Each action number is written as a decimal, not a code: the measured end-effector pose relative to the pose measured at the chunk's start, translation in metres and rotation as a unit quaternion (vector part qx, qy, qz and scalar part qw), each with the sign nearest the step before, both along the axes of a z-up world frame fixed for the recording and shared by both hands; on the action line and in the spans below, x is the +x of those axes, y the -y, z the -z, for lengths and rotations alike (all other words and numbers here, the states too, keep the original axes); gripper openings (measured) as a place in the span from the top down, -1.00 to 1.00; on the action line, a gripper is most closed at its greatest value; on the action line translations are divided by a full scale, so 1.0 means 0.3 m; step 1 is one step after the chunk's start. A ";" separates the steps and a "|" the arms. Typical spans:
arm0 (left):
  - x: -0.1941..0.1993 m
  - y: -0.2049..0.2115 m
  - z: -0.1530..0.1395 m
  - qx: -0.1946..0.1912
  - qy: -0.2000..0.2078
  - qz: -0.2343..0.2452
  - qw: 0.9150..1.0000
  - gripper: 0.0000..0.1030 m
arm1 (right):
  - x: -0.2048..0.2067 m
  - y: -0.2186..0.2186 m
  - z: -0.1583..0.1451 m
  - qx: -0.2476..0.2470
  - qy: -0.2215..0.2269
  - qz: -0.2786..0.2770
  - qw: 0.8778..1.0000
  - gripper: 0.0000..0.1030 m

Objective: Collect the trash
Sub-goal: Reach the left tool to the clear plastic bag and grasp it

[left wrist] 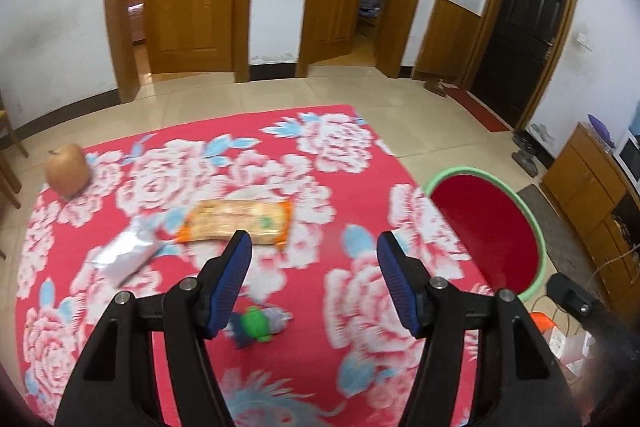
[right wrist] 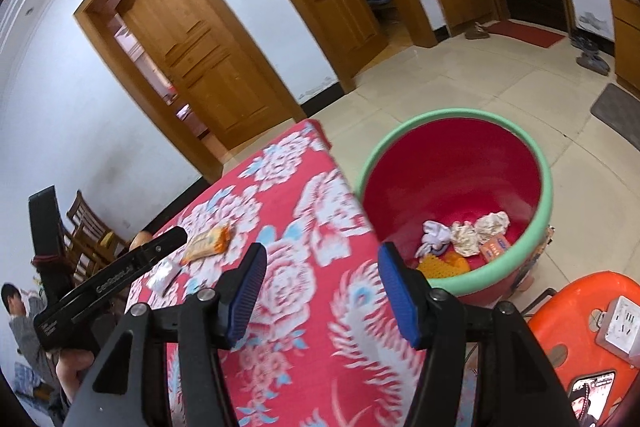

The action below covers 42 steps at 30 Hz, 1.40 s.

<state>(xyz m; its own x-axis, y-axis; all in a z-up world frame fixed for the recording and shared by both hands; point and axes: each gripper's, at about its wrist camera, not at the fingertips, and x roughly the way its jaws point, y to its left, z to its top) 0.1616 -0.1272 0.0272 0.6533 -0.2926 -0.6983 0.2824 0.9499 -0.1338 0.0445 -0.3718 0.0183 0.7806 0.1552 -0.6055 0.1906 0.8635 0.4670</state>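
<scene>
Left wrist view: the left tongs (left wrist: 314, 241) stand wide open and hold nothing, above the tabletop covered in red floral cloth (left wrist: 352, 291). Three pieces of trash lie on the cloth: one orange-and-tan plastic snack wrapper (left wrist: 236, 219) beyond the tongs, one crumpled white paper wrapper (left wrist: 126, 257) left of the snack wrapper, and one blurred green-and-grey item (left wrist: 258, 325) nearer the camera than it. One brown pear-shaped fruit (left wrist: 67, 169) sits far left of the snack wrapper.

Right wrist view: the right tongs (right wrist: 322, 259) are likewise wide open and empty. One red bin with a green rim (right wrist: 544, 223) stands just beside the tabletop edge; about five discarded pieces lie in its bottom.
</scene>
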 end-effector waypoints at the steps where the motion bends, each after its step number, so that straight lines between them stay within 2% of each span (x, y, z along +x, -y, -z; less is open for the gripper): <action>1: 0.001 -0.022 0.002 0.003 0.000 -0.006 1.000 -0.26 | 0.000 -0.017 -0.005 -0.004 0.001 -0.005 1.000 -0.19; 10: 0.013 -0.226 0.006 0.040 0.009 -0.054 0.998 -0.26 | 0.007 -0.123 -0.042 -0.021 0.003 -0.037 0.999 -0.19; 19: 0.055 -0.404 0.048 0.055 -0.002 -0.092 0.994 -0.26 | 0.014 -0.209 -0.052 -0.029 -0.010 -0.059 0.998 -0.19; 27: 0.105 -0.547 0.131 0.034 -0.024 -0.131 0.991 -0.26 | 0.076 -0.274 -0.024 -0.025 -0.048 -0.065 0.996 -0.20; 33: 0.128 -0.558 0.169 -0.009 -0.034 -0.112 0.993 -0.26 | 0.163 -0.349 -0.012 -0.031 -0.063 -0.080 0.994 -0.20; 42: 0.150 -0.486 0.214 0.019 -0.037 -0.079 0.996 -0.22 | 0.325 -0.470 0.034 -0.044 -0.087 -0.115 0.989 -0.20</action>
